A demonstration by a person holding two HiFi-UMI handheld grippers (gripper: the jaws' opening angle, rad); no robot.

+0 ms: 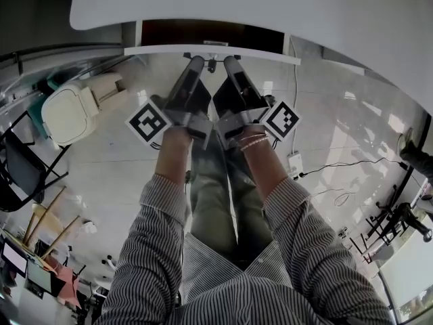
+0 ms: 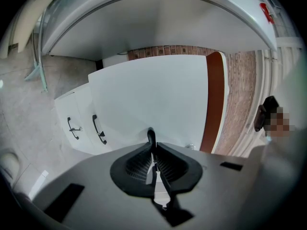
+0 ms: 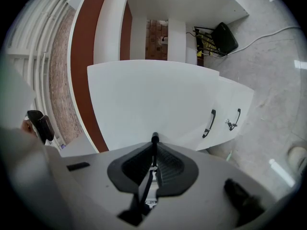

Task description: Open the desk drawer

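From above, the person in a striped shirt stands facing a white desk (image 1: 270,5), both arms stretched forward and low. The left gripper (image 1: 196,61) and right gripper (image 1: 229,61) lie side by side, their tips meeting at the small dark drawer handle (image 1: 212,64). The drawer (image 1: 162,49) sits just under the desk top, its white front a little proud of the dark brown opening (image 1: 210,31) behind it. A cream chair (image 1: 67,110) stands off to the left, and a power strip (image 1: 295,162) lies on the pale floor to the right. In the left gripper view, the left gripper (image 2: 152,146) has its ribbed pads pinched on the thin black drawer handle (image 2: 151,134), with the drawer's flat white front (image 2: 153,90) filling the view beyond and a cabinet with two black pulls (image 2: 72,123) further left. In the right gripper view, the right gripper (image 3: 154,150) is likewise clamped on the drawer handle (image 3: 154,138) against the same white front (image 3: 153,99), with that cabinet (image 3: 235,109) off to the right.
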